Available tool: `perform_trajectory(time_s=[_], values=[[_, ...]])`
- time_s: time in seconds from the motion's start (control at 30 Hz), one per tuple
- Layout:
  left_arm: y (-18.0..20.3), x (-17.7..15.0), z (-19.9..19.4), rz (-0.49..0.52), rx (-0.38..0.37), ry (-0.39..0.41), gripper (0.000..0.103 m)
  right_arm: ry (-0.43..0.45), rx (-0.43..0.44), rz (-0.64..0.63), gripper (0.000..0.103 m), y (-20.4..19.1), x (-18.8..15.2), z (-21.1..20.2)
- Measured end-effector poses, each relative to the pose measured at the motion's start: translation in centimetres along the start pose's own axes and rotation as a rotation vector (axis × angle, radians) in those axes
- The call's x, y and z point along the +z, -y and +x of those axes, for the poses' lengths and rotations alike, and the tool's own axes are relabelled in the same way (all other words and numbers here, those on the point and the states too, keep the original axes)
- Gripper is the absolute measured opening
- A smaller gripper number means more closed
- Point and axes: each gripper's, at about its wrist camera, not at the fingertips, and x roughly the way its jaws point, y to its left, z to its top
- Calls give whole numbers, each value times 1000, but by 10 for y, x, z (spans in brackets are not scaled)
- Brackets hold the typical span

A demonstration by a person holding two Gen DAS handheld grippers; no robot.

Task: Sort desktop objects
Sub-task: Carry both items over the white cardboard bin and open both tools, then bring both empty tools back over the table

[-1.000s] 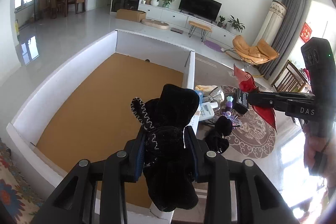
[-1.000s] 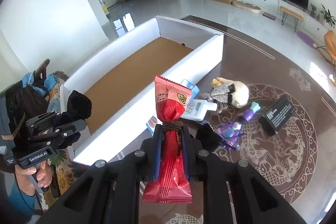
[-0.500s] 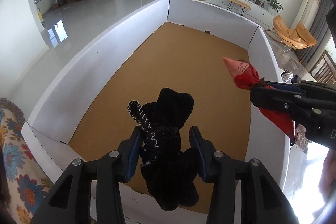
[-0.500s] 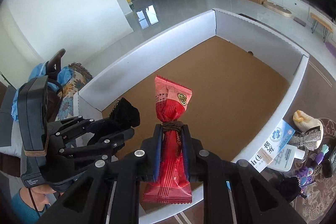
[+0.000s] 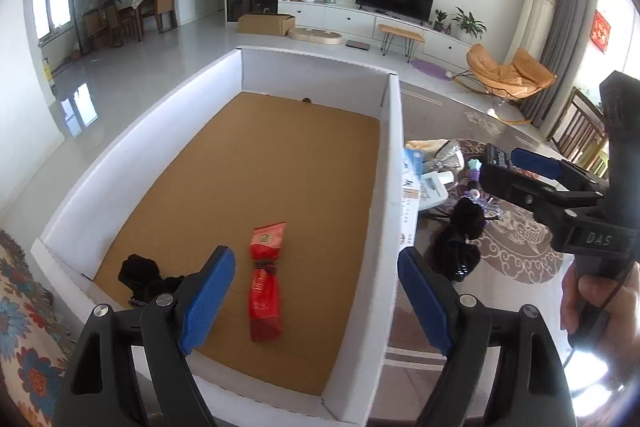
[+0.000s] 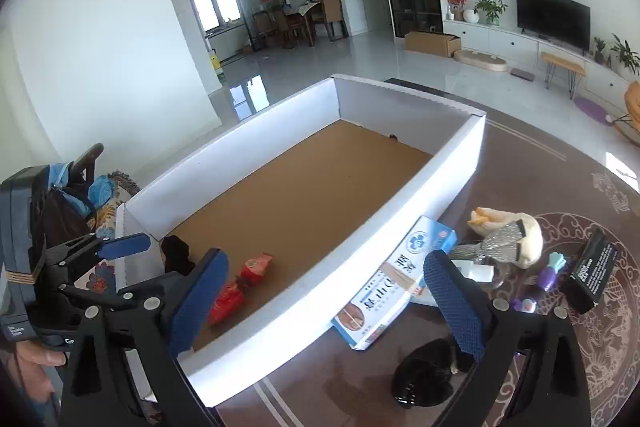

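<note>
1. The left gripper [image 5: 316, 291] fills the bottom of the left wrist view, its blue-padded jaws spread and opening, with nothing pinched between them.
2. The red snack packet [image 5: 265, 291] lies flat on the brown floor of the box, showing in the gap between those jaws but clear of both pads, lower centre of the frame.
3. The black sock [image 5: 138, 277] lies bunched in the near left corner of the box, just left of the left jaw's pad, apart from it.
4. The right gripper [image 6: 324, 299] sits low in the right wrist view, jaws wide and opening, empty. Its left pad is above the box's near end and its right pad above the table.
5. The white box [image 5: 394, 163] holds only the packet and the sock near its close end.
6. Outside the box, right of its wall, on the dark table [image 6: 520, 163]: a blue-and-white carton [image 6: 400, 279] leaning on the wall, a second black sock [image 6: 424, 375] lower centre-right, a silver bow [image 6: 492, 245], a cream plush [image 6: 508, 227], a purple toy [image 6: 550, 273] and a black packet [image 6: 592, 275].
</note>
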Motion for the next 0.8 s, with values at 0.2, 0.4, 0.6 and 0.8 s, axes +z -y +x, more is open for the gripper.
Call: perform_trajectory(time_s=[0.2, 0.4, 0.6, 0.8], values=[[128, -36, -3, 239, -188, -33, 93, -65, -277, 84, 103, 109, -76, -47], [192, -92, 72, 330, -140, -190, 93, -205, -457, 215, 103, 192, -172, -80], [186, -101, 105, 289, -84, -175, 95, -196, -484, 273, 103, 204, -212, -95], [180, -83, 126, 232, -50, -170, 103, -196, -470, 248, 103, 200, -211, -88]])
